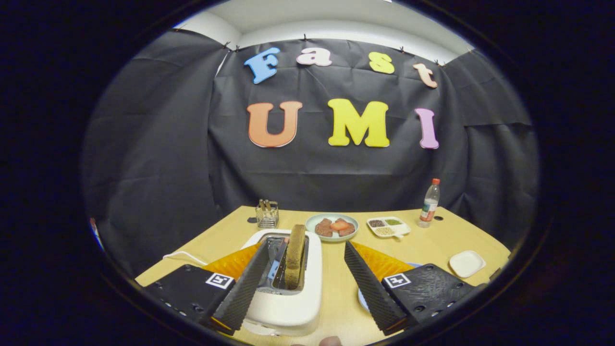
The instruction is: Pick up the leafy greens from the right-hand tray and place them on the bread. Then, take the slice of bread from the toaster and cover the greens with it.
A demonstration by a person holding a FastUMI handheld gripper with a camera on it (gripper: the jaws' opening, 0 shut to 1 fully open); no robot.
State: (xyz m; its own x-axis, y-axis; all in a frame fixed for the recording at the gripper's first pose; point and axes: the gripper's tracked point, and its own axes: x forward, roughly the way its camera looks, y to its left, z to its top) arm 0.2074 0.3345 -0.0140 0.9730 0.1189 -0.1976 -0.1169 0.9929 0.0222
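clearly the claw [300, 269] is held wide open with nothing gripped, its fingers spread to either side of the toaster [287, 288], which sits on the counter [432, 240] just ahead. a slice of bread [294, 257] stands upright in the slot, nearer the left finger than the right, its top edge well proud of the toaster. the step in hand is judged to be the taking of that slice. for a clean grasp the claw should be shifted a little left so the slice is centred between the fingers, lowered until the pads cover the upper part of the crust, then closed gently on the flat faces so the bread is not crushed or torn; the lift is best made straight up along the slot so the slice is not scraped on the metal rim. a blue plate edge [361, 298] shows under the right finger; whether the greens already lie on bread there cannot be told, as that spot is hidden. beyond the toaster lie a plate [332, 226] of food, a divided tray [388, 227], a bottle [429, 203] and a wire rack [267, 215], all well apart from the slot. a small white dish [467, 263] sits to the right. open counter between toaster and right finger gives room for the carry; the toaster's right wall is the nearest edge to be cleared.
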